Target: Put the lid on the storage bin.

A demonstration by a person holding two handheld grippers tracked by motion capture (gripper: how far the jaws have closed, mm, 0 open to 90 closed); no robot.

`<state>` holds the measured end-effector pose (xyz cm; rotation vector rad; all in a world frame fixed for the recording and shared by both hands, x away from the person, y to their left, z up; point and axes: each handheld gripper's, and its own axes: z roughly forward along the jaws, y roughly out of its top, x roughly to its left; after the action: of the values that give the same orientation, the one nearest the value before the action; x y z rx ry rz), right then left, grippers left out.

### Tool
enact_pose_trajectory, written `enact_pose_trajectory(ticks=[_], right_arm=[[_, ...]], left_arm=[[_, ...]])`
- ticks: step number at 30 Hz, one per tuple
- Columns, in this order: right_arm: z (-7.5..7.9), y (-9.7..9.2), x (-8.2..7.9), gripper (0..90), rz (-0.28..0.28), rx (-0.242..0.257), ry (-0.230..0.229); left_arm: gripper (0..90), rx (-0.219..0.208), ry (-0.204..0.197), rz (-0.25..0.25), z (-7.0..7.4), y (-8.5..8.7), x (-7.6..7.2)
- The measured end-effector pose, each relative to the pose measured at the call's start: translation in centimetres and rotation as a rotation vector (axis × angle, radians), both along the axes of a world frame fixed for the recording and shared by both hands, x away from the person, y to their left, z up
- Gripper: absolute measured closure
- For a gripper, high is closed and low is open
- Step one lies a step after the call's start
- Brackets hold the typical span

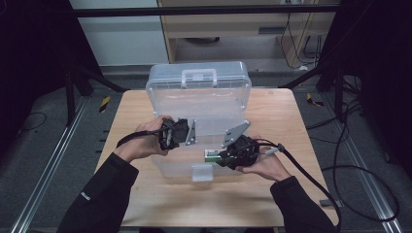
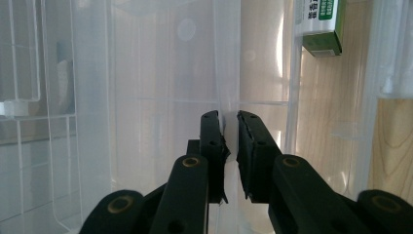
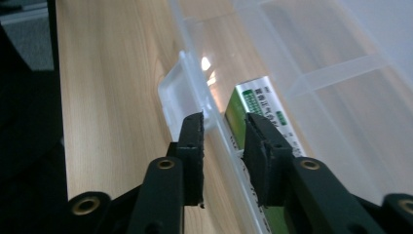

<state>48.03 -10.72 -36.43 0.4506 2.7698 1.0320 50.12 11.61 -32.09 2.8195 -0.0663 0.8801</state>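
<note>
High view: a clear plastic storage box (image 1: 199, 116) stands open on the wooden table (image 1: 272, 194), its lid upright at the far side. The left gripper (image 1: 187, 133) reaches in over the left wall of the box. The right gripper (image 1: 221, 156) is at the front wall, beside the latch (image 1: 201, 172), and a small green and white carton (image 1: 212, 155) lies just in front of its tips, inside the box.

Left gripper view: the two black jaws are nearly together and clamp a thin clear wall (image 2: 229, 73) of the box between the pads. The carton (image 2: 321, 27) lies well ahead and to the right, on the box floor.

Right gripper view: the jaws stand apart and straddle the front wall (image 3: 214, 112); the pads do not seem to press on it. The carton (image 3: 258, 102) lies just beyond the right jaw, inside the box, with its long axis running along this wall. I judge that the right gripper is much the nearer one to the carton.
</note>
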Motion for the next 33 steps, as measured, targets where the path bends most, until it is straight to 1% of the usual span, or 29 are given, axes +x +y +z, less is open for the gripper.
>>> enact_pose_trajectory(ticks=[1,3,5,7,9,11,13,17,19,20,24,28,33], right_arm=[[0.1,-0.2,0.0,70.8,0.001,0.006,-0.004],[0.4,-0.8,0.1,72.3,-0.023,0.045,0.003],[0.7,-1.3,0.2,73.3,-0.045,0.068,-0.002],[1.1,-1.6,0.2,74.4,-0.061,0.089,-0.013],[1.6,-1.9,0.3,74.9,-0.08,0.127,-0.018],[2.0,-2.3,0.4,75.8,-0.108,0.157,-0.033],[2.3,-2.6,0.5,76.4,-0.134,0.185,-0.05],[3.1,-3.6,1.0,77.4,-0.207,0.262,-0.091],[3.4,-4.3,1.5,78.4,-0.253,0.313,-0.091],[3.5,-4.6,1.7,78.8,-0.279,0.328,-0.094],[3.4,-5.7,2.4,79.5,-0.378,0.364,-0.105],[3.2,-6.4,2.9,80.6,-0.428,0.383,-0.119],[2.9,-6.8,3.4,83.0,-0.472,0.378,-0.127]], left_arm=[[80.6,0.0,0.001,0.0,0.0,0.0,0.0],[80.5,-0.001,0.002,0.001,0.0,0.0,0.0],[80.5,0.0,0.002,0.002,0.0,0.0,0.0],[80.5,0.001,0.004,0.004,0.0,0.0,0.0],[80.4,-0.002,0.007,0.008,0.0,0.0,0.0],[80.4,0.001,0.003,0.002,0.0,0.0,0.0],[80.4,-0.001,0.008,0.008,-0.1,0.0,-0.1],[80.3,-0.001,0.009,0.008,-0.1,0.0,-0.1],[80.3,0.0,0.01,0.008,-0.1,0.0,-0.1],[80.2,-0.002,0.01,0.008,-0.1,0.0,-0.1],[80.2,-0.002,0.012,0.007,-0.1,0.0,-0.1],[80.2,-0.002,0.015,0.006,-0.2,0.0,-0.1],[80.2,0.003,0.011,-0.003,-0.2,-0.1,-0.2]])
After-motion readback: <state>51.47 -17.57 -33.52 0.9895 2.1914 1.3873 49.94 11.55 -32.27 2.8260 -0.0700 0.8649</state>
